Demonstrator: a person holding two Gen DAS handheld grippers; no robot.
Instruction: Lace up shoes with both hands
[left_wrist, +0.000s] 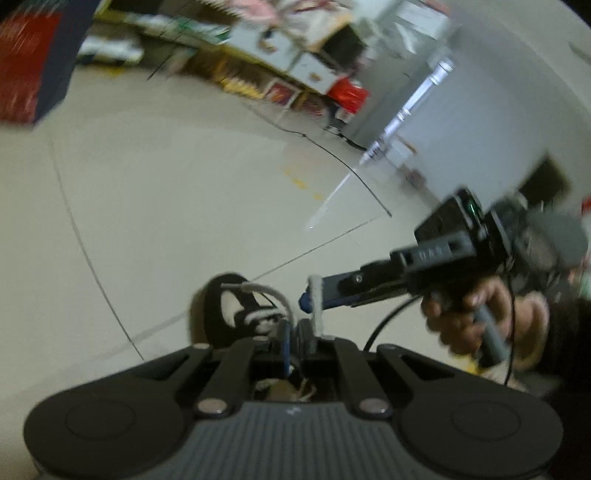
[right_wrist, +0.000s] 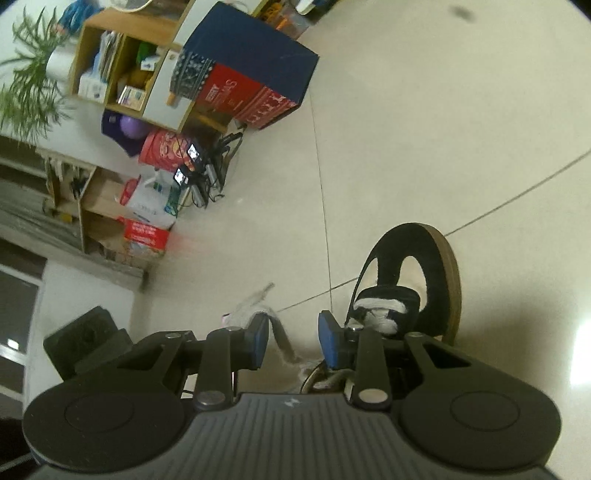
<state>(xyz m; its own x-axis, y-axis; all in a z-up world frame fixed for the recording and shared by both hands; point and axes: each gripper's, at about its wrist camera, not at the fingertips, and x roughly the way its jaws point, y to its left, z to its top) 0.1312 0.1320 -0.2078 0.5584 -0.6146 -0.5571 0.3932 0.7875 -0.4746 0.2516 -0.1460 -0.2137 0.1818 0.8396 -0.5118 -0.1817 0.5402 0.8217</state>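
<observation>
Pointing away — shoe (right_wrist: 424, 280) lengthwise

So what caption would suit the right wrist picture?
Right gripper open around a white lace, beside a black shoe on the floor.

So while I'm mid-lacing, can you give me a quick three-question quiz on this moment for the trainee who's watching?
1. True or false: the right gripper has its pads pressed together.
2. Multiple choice: the upper of the shoe on the floor is A) red, B) black, C) white.
3. Short answer: which gripper has its jaws shut?

Key: 1 false, there is a clear gap between its pads; 2 B; 3 the left gripper.
</observation>
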